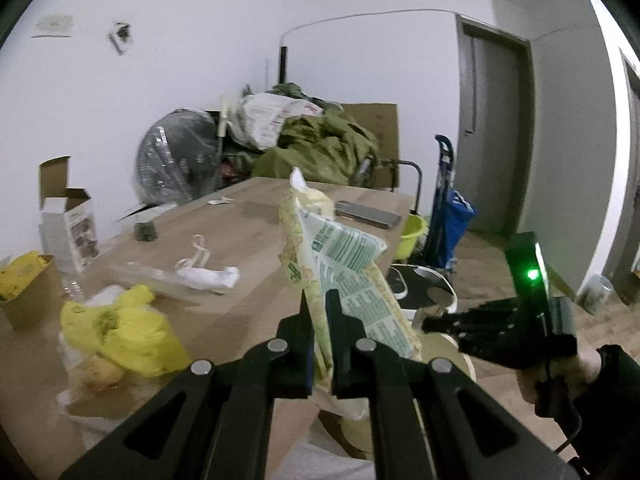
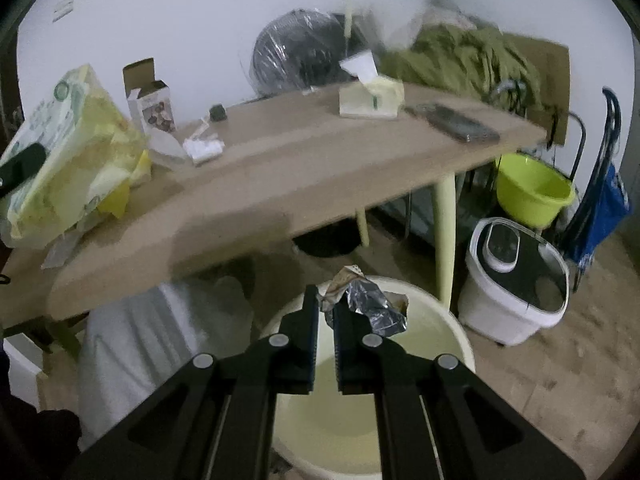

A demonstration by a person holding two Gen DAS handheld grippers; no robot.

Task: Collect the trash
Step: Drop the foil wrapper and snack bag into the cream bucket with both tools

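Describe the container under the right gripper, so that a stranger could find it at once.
Start at the long wooden table and look down to the floor at its near edge. There stands a pale cream round bin, open and wide. Unlike the lime green basin and the lidded white bucket further right, it sits directly below the right gripper with its foil wrapper.

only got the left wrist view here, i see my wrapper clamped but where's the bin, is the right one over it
Observer: Yes. In the right wrist view the right gripper hangs over a pale round bin on the floor by the table.
Operator: is it carrying anything
Observer: It is shut on a crumpled foil wrapper, held above the bin's opening.
Operator: bin empty?
Observer: The part of its inside that shows looks bare; the gripper hides the rest.
Operator: anything beside it
Observer: A white lidded appliance stands to its right.
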